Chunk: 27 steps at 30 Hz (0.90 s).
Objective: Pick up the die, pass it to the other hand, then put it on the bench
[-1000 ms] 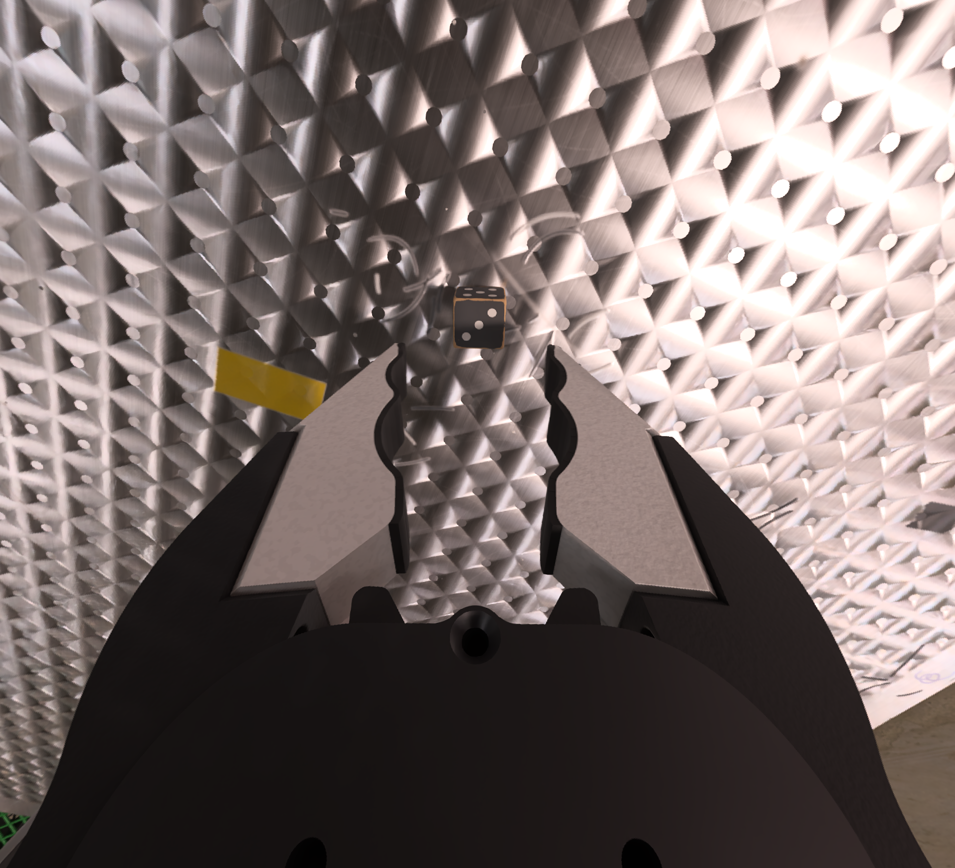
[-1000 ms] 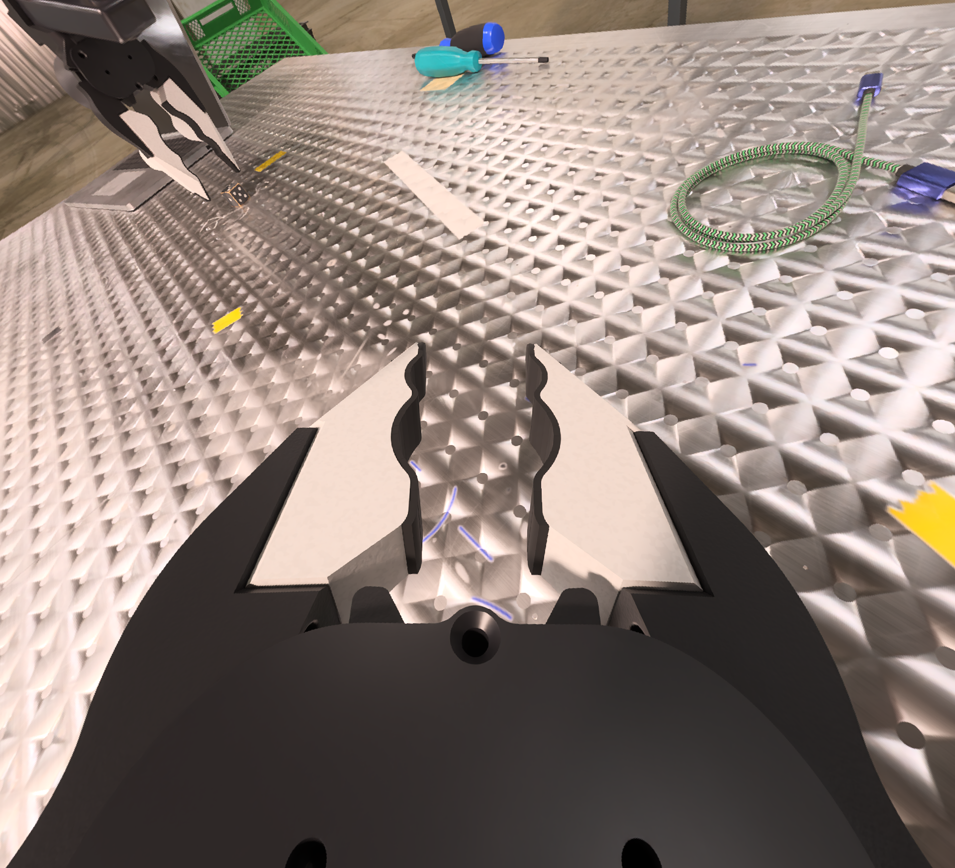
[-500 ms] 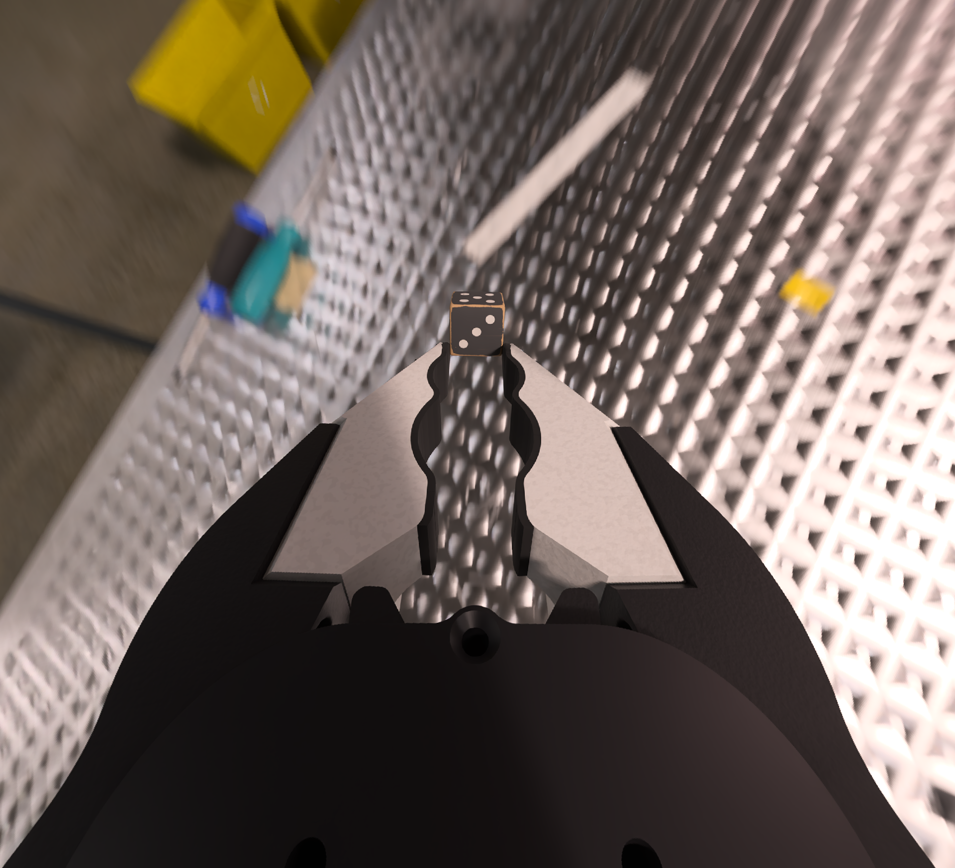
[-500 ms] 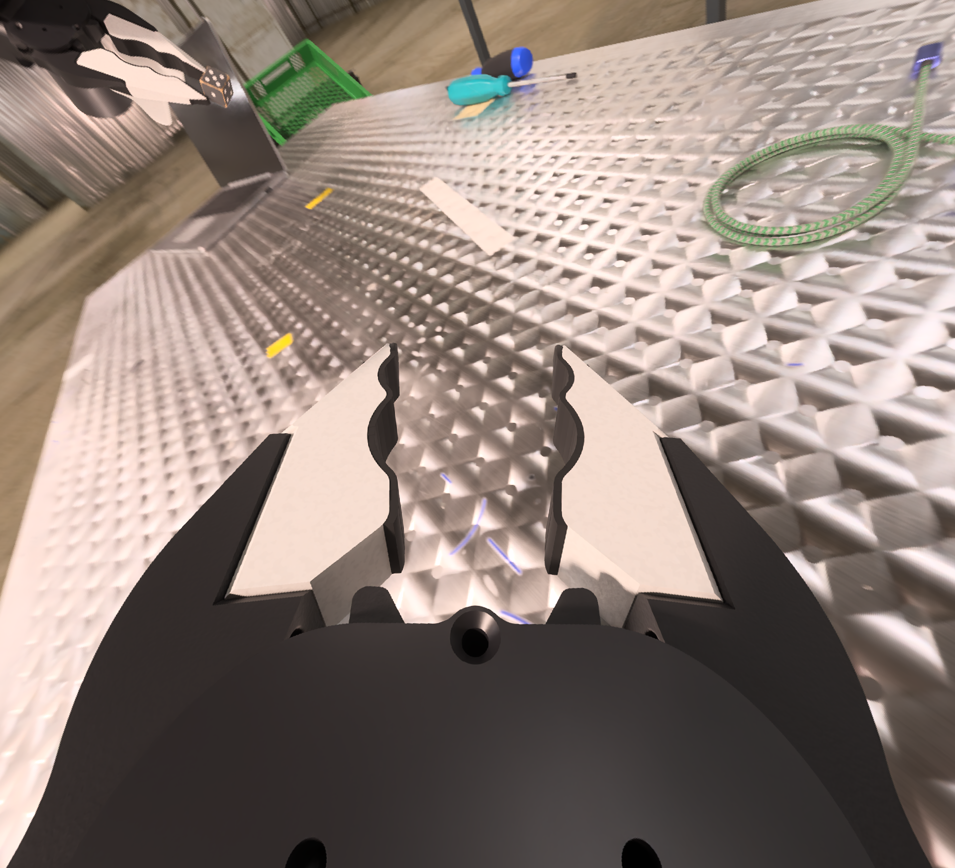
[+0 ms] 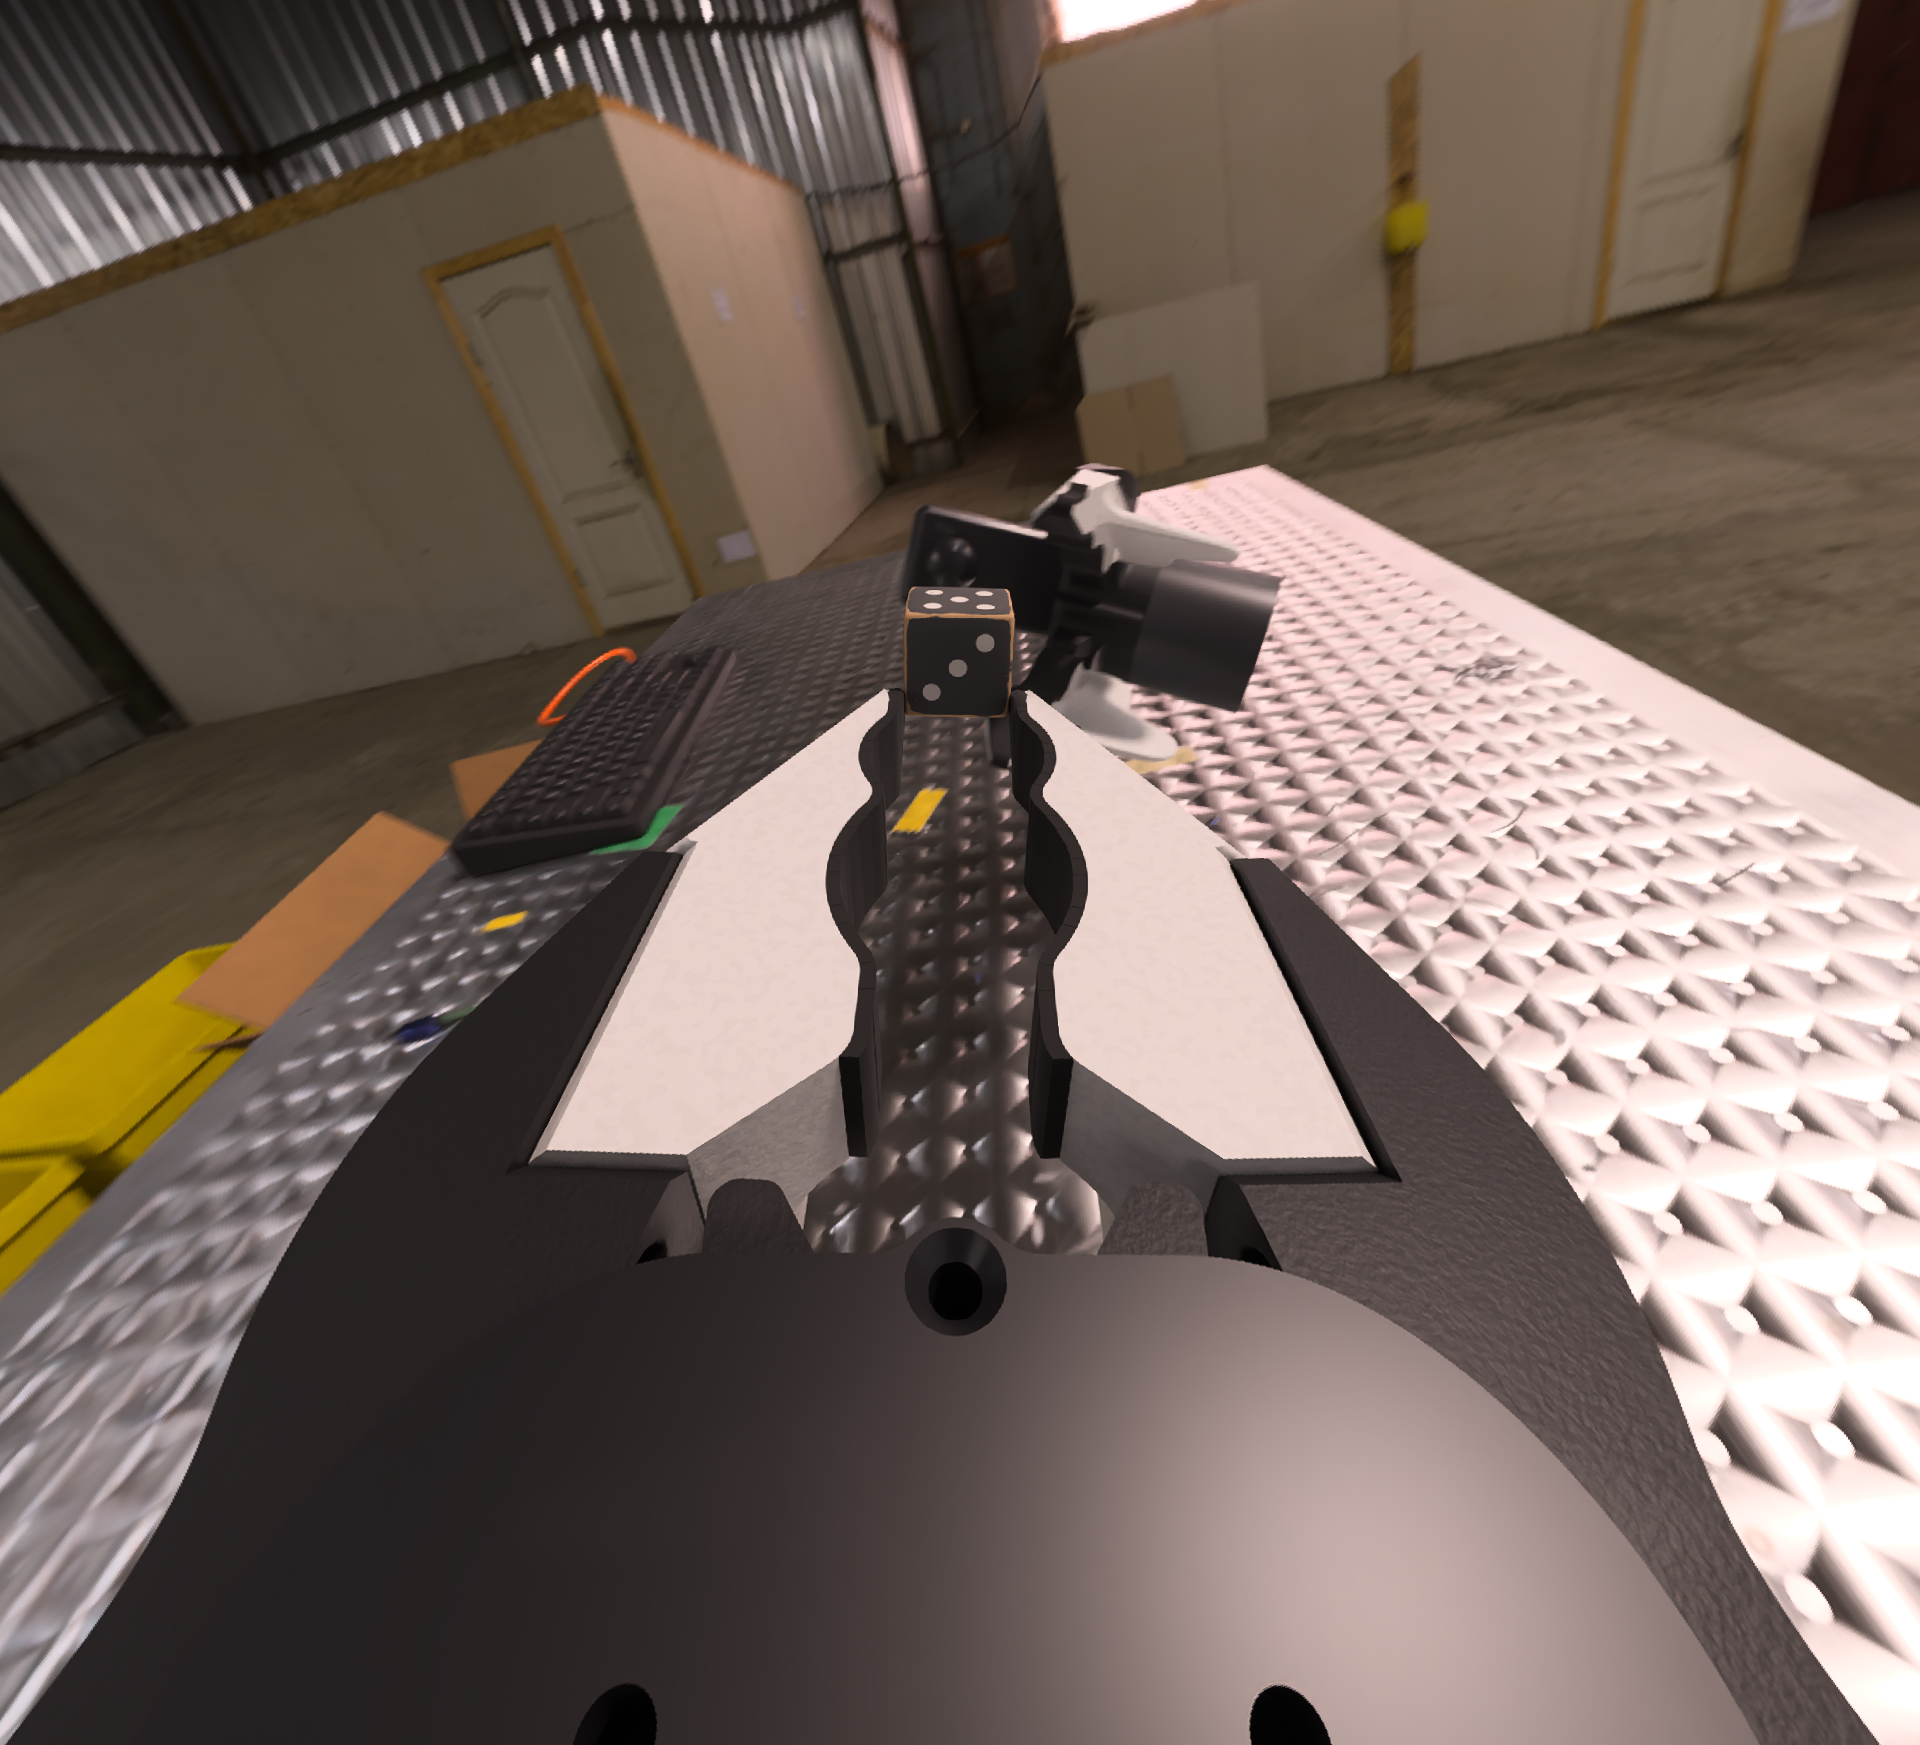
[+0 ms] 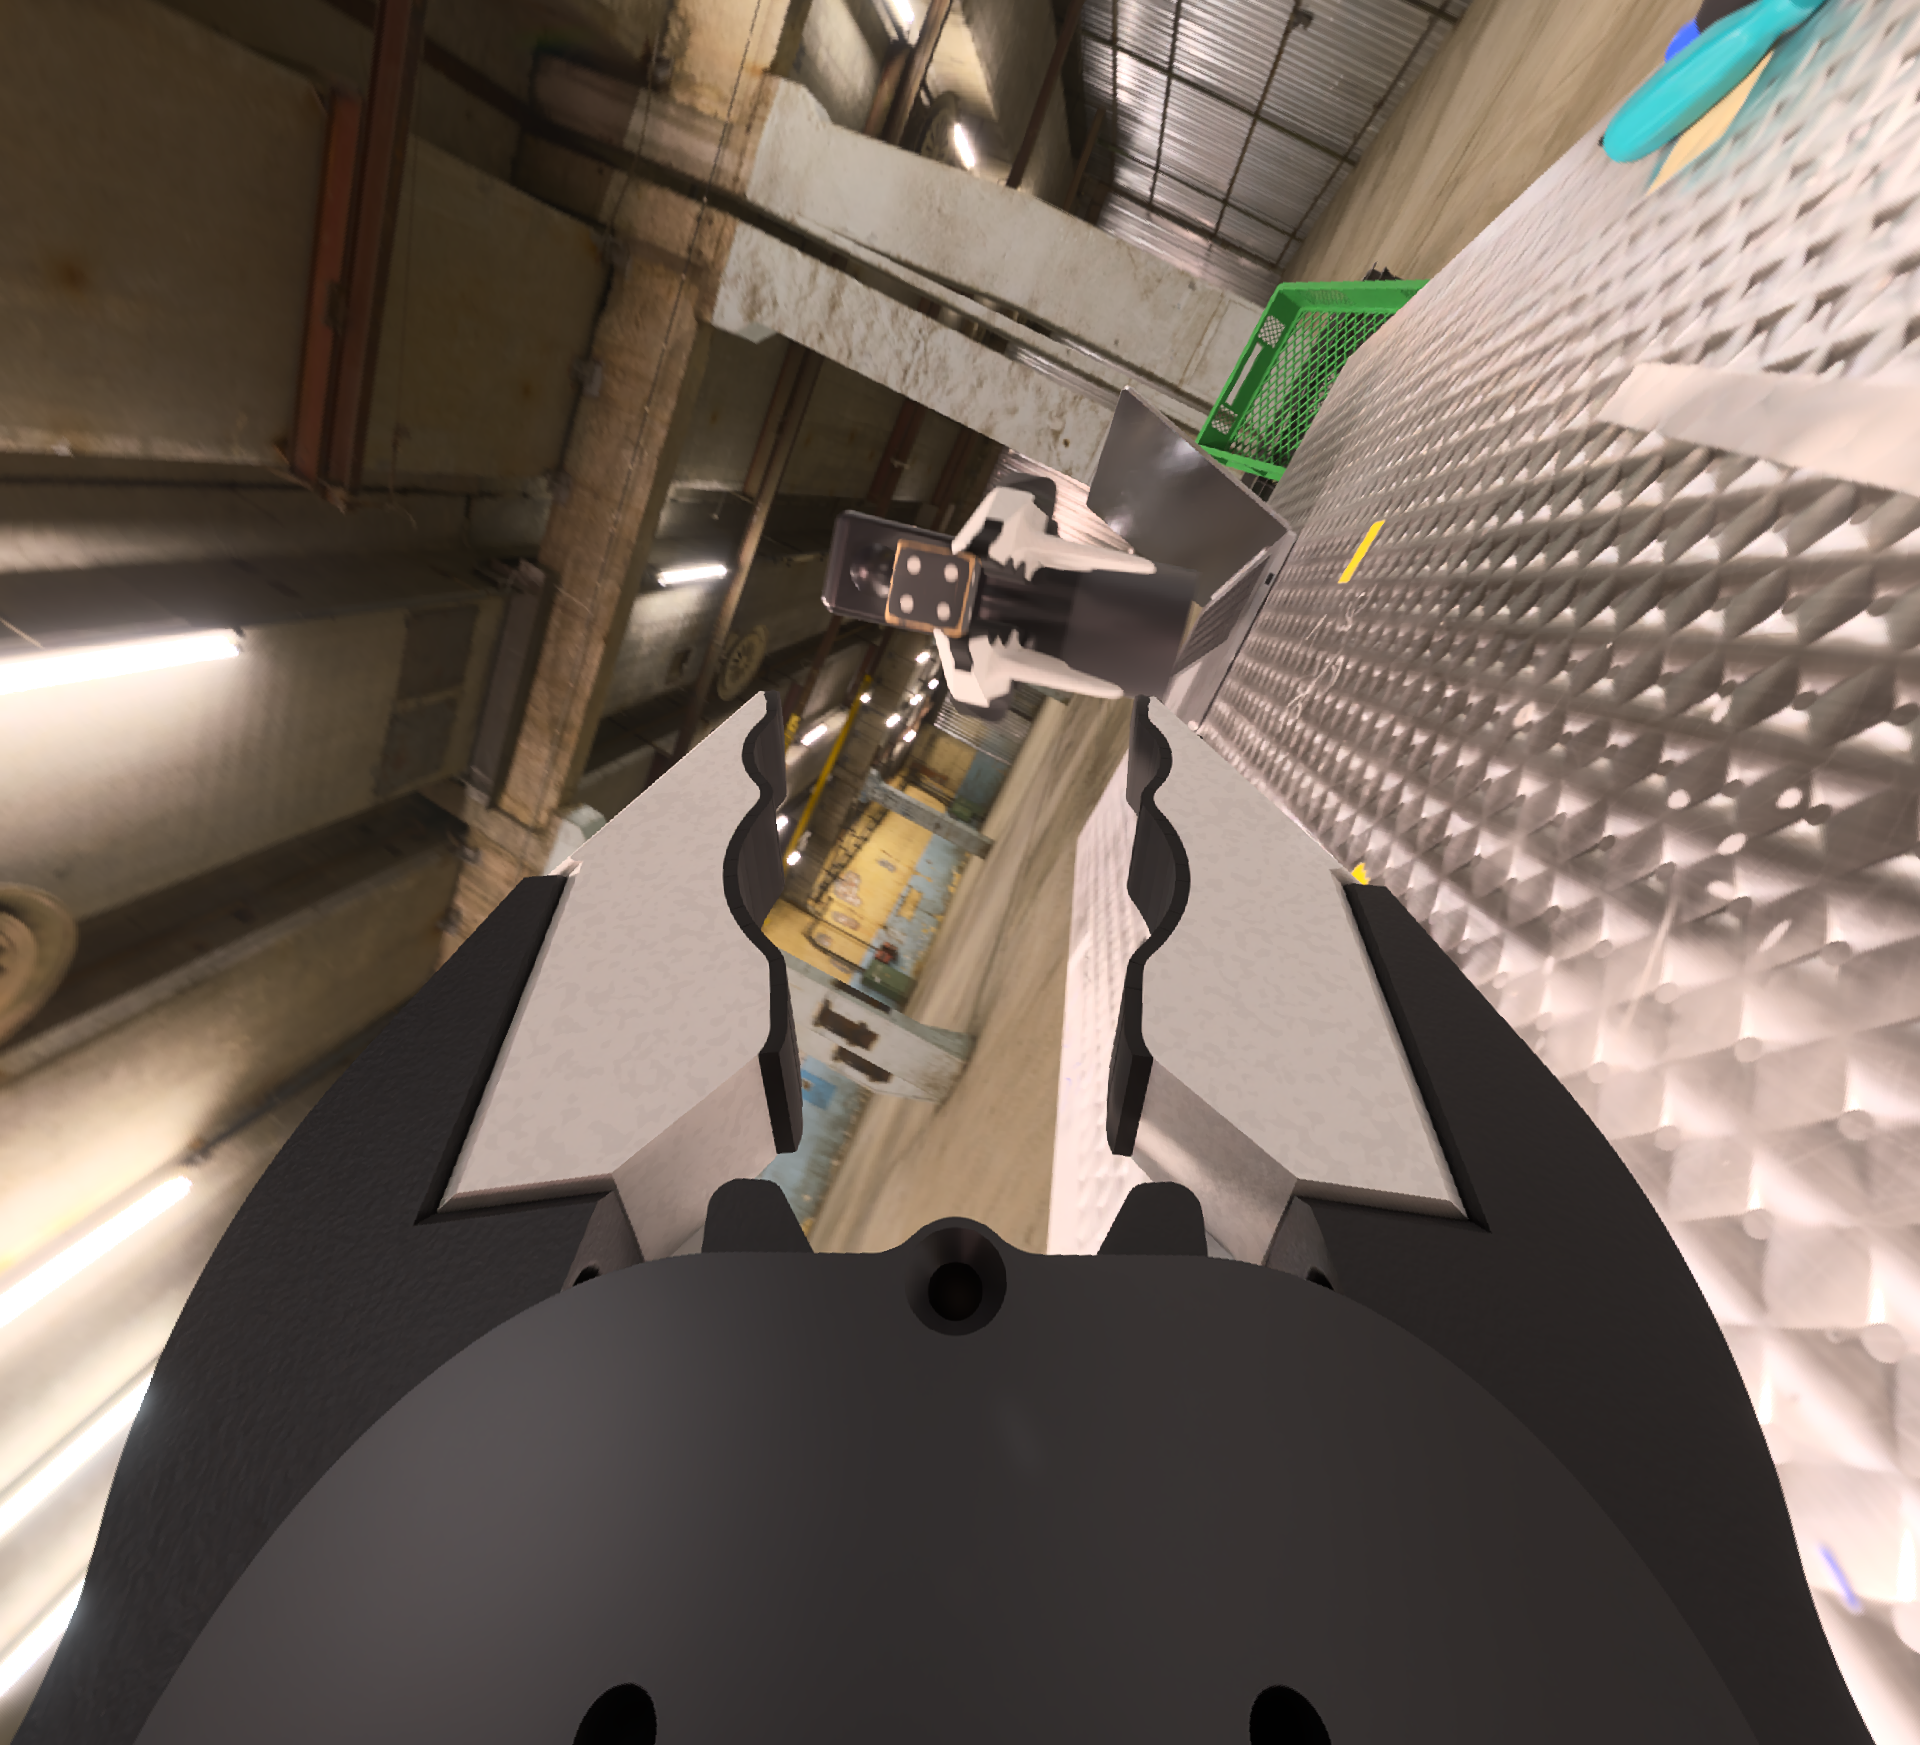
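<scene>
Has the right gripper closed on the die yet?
No: the right gripper is open with nothing between its fingers, and the die sits ahead of it, pinched by the left gripper.

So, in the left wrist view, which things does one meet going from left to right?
Yellow bin → black keyboard → die held at the left gripper tips → right gripper, partly behind the die → bright bench surface.

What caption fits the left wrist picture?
Left gripper pinches the die above the bench, facing the right gripper.
</scene>
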{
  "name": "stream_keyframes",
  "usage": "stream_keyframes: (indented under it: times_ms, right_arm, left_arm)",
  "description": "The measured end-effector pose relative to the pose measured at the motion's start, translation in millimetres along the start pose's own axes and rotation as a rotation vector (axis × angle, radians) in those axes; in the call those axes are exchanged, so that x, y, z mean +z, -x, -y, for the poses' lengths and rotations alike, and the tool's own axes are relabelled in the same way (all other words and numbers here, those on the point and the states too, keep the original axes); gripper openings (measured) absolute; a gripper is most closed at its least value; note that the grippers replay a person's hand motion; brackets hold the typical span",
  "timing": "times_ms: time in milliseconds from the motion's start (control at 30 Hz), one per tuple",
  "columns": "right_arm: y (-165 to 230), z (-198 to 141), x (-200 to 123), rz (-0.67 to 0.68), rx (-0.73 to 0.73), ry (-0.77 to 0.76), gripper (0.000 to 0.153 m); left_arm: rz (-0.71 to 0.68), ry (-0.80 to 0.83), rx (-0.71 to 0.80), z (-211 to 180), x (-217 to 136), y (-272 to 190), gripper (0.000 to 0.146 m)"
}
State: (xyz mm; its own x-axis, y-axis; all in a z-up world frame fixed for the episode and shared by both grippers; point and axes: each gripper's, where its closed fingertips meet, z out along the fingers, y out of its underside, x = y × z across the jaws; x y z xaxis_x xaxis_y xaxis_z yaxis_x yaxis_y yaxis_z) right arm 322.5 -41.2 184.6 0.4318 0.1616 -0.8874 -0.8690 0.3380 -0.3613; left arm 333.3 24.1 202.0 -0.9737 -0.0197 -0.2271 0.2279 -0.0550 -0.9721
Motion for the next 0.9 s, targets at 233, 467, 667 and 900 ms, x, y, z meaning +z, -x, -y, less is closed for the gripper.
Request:
stream_keyframes:
  times_ms: [233, 467, 667, 900]
  right_arm:
    - [-11, -14, 17, -0.026, 0.072, 0.07, 0.058]
    - [-17, -30, 39, -0.023, 0.121, 0.156, 0.049]
    - [-17, -31, 40, -0.024, 0.139, 0.158, 0.021]
    - [-11, -29, 26, -0.159, 0.046, 0.192, 0.021]
  left_arm:
    - [-0.038, -0.015, 0.021, -21, 20, -20, 0.02]
    - [-0.034, 0.015, 0.026, -31, 15, -22, 0.02]
    - [-0.046, 0.024, 0.057, -31, 14, -27, 0.02]
    - [-0.044, 0.042, 0.022, -32, 23, -30, 0.031]
